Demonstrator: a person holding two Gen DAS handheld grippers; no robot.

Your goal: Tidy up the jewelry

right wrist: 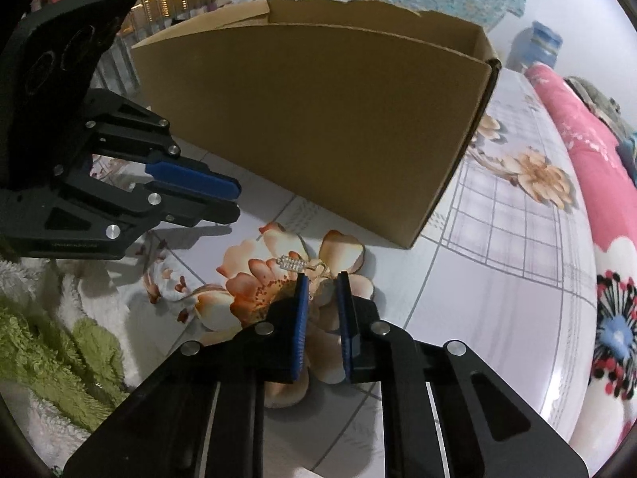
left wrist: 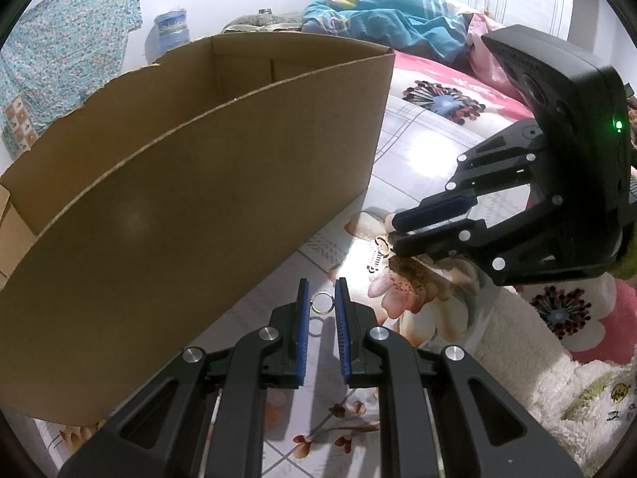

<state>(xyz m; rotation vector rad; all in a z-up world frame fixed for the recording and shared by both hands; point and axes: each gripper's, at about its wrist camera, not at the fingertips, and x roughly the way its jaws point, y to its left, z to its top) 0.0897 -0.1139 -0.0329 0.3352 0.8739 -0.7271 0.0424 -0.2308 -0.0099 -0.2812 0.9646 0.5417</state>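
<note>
The left gripper (left wrist: 322, 302) is clamped on a small gold ring (left wrist: 321, 302), pinched between its blue pads just above the flowered sheet (left wrist: 418, 151), with the tall cardboard box (left wrist: 179, 199) rising close on its left. The right gripper (right wrist: 321, 298) is let go, its jaws parted with nothing pressed between them. A sparkly earring (right wrist: 294, 265) lies on the orange printed flower just ahead of its tips, slightly left of centre, a gold hook trailing toward the gap. To take it cleanly, I'd judge the right hand should ease forward and down until the pads straddle the studded bar, then close gently; the piece is thin and flat on soft fabric, so a shallow nip may slide off or catch cloth. The box wall stands just beyond the earring, so any lift has to clear its rim before dropping in. A fluffy green-and-white towel (right wrist: 59, 338) bunches behind and left of the right gripper, and the left one hangs close on that side too, leaving little room to swing.
</note>
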